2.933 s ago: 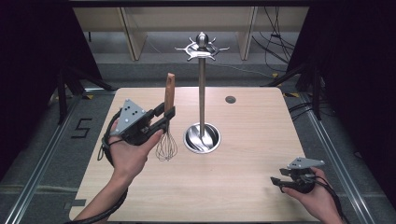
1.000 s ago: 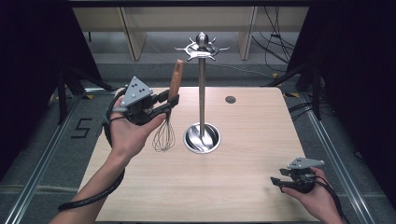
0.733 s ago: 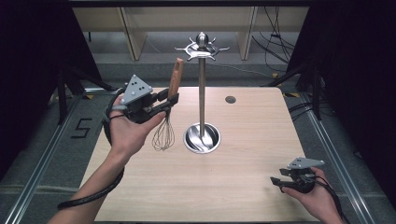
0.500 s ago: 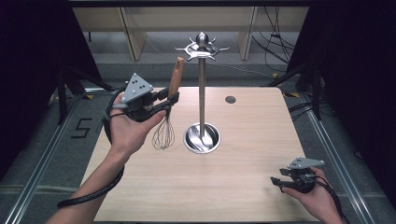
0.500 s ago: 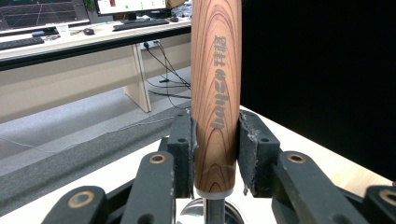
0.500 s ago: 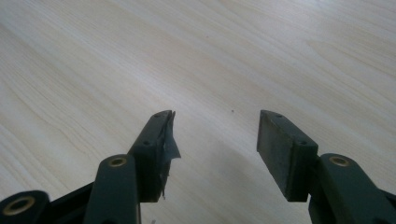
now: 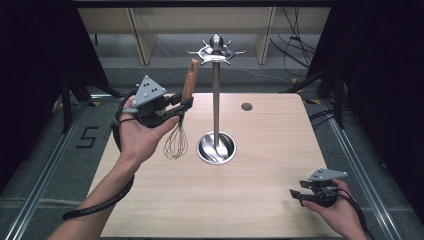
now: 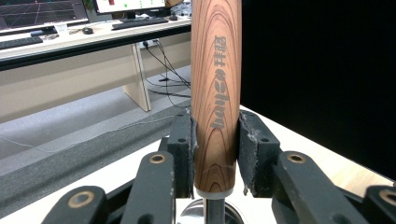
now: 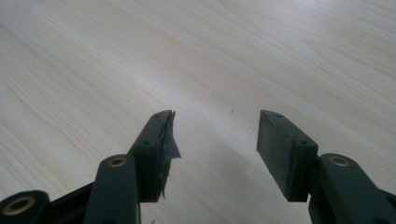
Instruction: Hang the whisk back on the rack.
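A whisk (image 7: 177, 135) with a wooden handle (image 8: 216, 93) hangs upright above the table's left half, wire loops down and handle tip leaning right. My left gripper (image 7: 181, 104) is shut on that handle, the pads (image 8: 183, 149) pressing its lower end from both sides. Just right of the whisk rises a steel utensil stand (image 7: 216, 100), a tall pole on a round base with a ring of hooks (image 7: 216, 50) at the top. My right gripper (image 7: 297, 191) rests low near the table's front right corner, open, with bare wood between its fingertips (image 9: 156, 135).
The light wooden table (image 7: 260, 200) carries a small dark round hole (image 7: 246, 106) at the back right. Black curtains flank both sides. Desk legs and cables stand on the floor beyond the far edge, and a cable loops from my left forearm.
Since the oldest frame, my left gripper has lifted the whisk and tilted its handle toward the stand. Over the last second nothing has visibly moved. The right gripper has stayed put.
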A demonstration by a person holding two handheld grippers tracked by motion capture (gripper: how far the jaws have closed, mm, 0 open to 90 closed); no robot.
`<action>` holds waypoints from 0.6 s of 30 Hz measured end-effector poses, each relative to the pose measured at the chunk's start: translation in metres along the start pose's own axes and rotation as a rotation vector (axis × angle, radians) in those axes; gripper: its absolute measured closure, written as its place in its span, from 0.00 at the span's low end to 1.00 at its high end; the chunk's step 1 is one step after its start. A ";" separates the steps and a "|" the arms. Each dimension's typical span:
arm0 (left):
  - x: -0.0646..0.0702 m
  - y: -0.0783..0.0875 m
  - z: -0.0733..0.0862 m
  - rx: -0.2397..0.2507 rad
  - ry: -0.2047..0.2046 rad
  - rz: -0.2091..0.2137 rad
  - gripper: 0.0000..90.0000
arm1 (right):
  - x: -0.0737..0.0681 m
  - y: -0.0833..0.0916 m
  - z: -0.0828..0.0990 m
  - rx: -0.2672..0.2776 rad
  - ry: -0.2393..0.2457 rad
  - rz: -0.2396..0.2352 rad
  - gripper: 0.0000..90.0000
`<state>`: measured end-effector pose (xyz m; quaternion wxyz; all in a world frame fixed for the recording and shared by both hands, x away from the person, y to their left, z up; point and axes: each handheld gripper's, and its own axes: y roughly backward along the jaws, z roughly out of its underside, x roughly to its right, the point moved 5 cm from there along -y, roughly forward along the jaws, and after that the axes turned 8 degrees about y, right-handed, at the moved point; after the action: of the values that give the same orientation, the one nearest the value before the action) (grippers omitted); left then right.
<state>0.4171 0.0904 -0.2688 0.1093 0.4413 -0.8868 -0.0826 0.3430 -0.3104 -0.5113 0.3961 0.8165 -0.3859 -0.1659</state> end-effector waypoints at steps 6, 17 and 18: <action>0.000 -0.002 -0.001 -0.008 -0.004 0.002 0.76 | 0.000 0.000 0.000 0.000 0.005 0.000 0.52; -0.001 -0.006 -0.002 -0.020 -0.004 -0.002 0.75 | -0.001 0.000 0.000 -0.003 -0.010 0.001 0.52; -0.001 -0.006 -0.002 -0.021 -0.005 -0.003 0.76 | 0.000 0.000 0.000 -0.002 -0.005 0.001 0.52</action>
<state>0.4224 0.0874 -0.2684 0.1118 0.4413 -0.8855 -0.0931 0.3426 -0.3103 -0.5112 0.3957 0.8156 -0.3871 -0.1681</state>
